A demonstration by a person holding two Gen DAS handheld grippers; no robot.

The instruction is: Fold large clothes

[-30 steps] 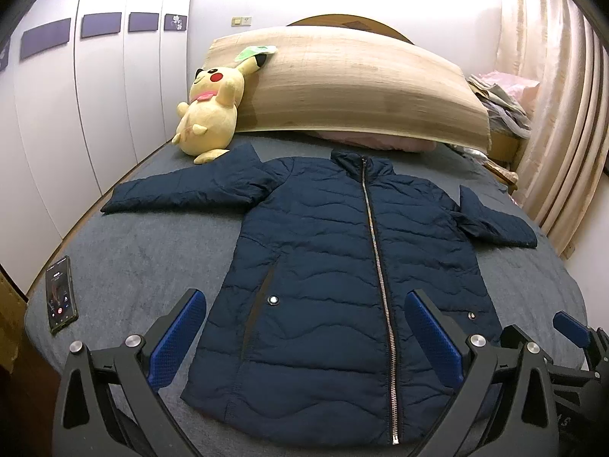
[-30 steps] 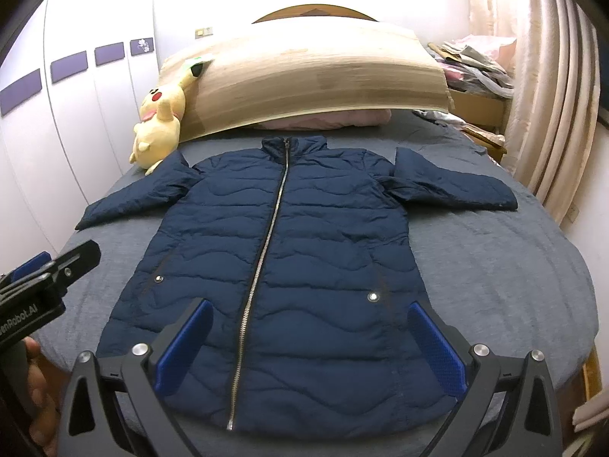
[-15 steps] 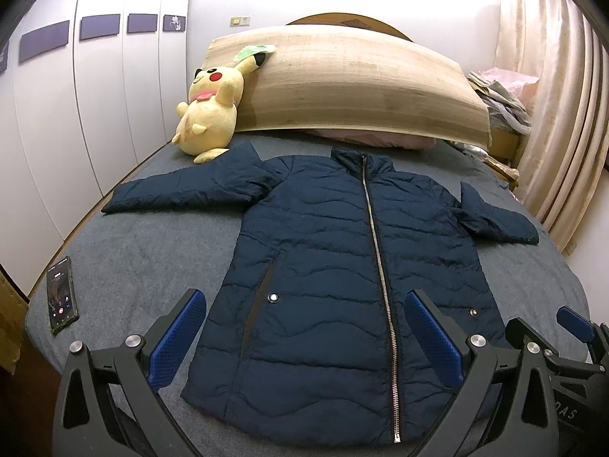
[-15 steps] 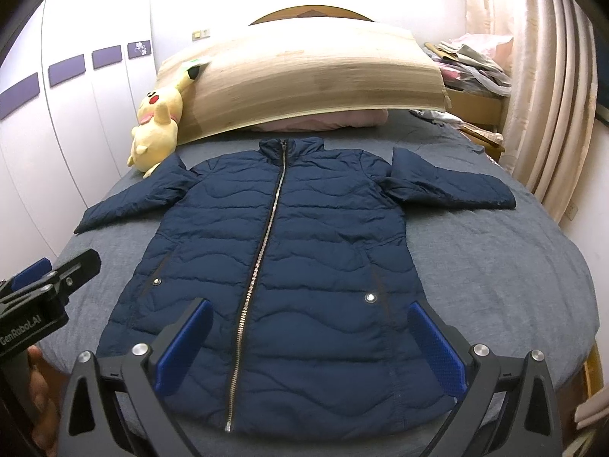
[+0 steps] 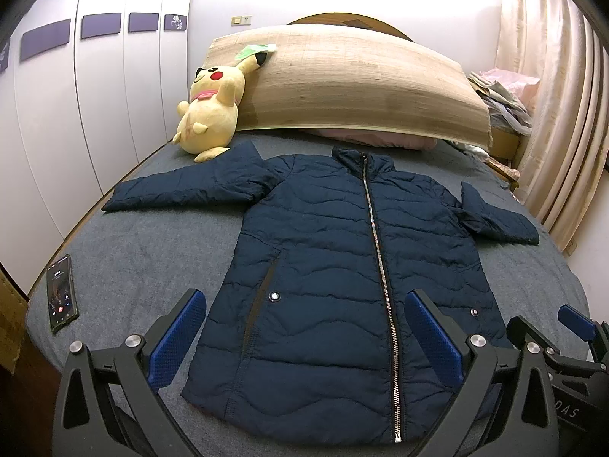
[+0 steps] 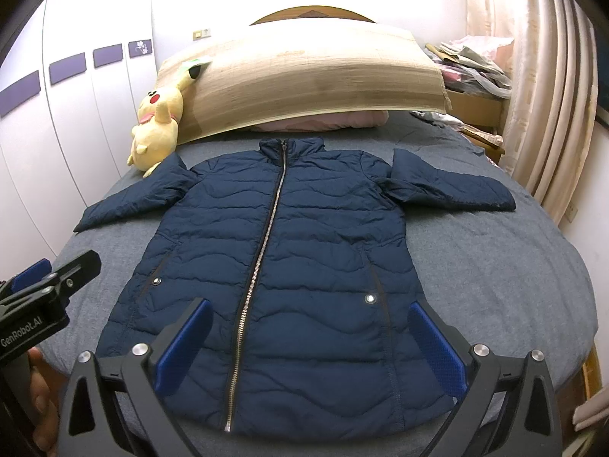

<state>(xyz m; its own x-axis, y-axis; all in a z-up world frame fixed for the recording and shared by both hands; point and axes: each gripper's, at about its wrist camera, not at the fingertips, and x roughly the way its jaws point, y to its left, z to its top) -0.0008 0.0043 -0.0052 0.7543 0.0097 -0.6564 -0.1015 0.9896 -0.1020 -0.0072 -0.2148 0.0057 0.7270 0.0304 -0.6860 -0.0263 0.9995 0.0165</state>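
On the grey bed (image 5: 160, 251) in front of you, the navy quilted jacket (image 5: 335, 266) lies flat, front up and zipped, collar toward the headboard and hem toward you, both sleeves spread out to the sides. Your left gripper (image 5: 306, 337) hovers above the hem with its blue-padded fingers (image 5: 177, 337) spread wide and holding nothing. Your right gripper (image 6: 308, 344) hangs the same way over the lower part of the jacket, fingers wide apart and empty. From the right wrist view, your hand (image 6: 40, 400) shows at the lower left, under the left gripper's body. A yellow plush toy (image 5: 211, 112) leans against the rolled mat (image 5: 361, 87) at the head of the bed, just beside the jacket's sleeve. A phone (image 5: 61, 293) lies near the bed's left edge, well apart from the jacket.
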